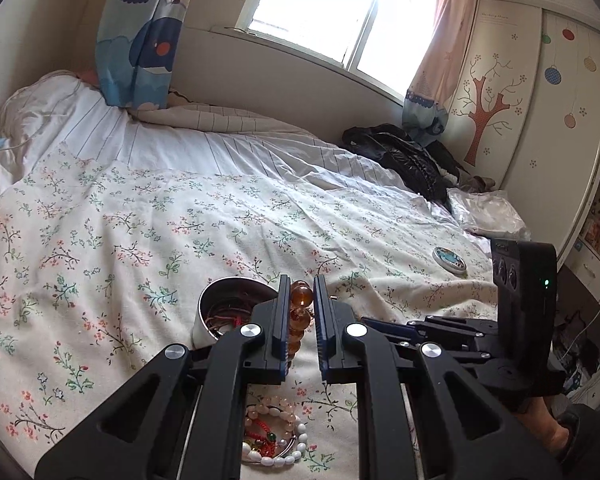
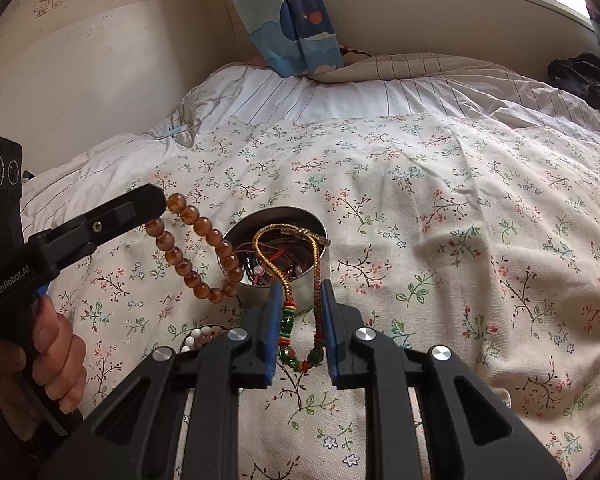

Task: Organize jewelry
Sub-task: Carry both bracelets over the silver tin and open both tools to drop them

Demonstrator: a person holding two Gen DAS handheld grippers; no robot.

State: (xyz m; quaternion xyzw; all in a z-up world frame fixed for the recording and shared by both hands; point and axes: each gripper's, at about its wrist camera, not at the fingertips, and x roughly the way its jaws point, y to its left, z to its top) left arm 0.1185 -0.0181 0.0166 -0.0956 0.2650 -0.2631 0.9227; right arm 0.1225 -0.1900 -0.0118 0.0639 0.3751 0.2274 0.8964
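My left gripper (image 1: 301, 282) is shut on an amber bead bracelet (image 1: 300, 320); in the right wrist view the bracelet (image 2: 196, 248) hangs from it (image 2: 160, 204), left of a round metal tin (image 2: 236, 236). The tin (image 1: 204, 312) holds red cords and other jewelry. My right gripper (image 2: 300, 286) is shut on a gold and green woven cord bracelet (image 2: 296, 256), whose loop reaches over the tin. A pile of white bead and red cord jewelry (image 1: 276, 436) lies on the bed under the left gripper.
The floral bedsheet (image 2: 440, 208) covers the bed. A small round tin lid (image 1: 449, 259) lies to the right. Black clothing (image 1: 404, 156) sits at the far corner by a wardrobe (image 1: 540, 120). A striped quilt (image 1: 100, 128) lies at the back.
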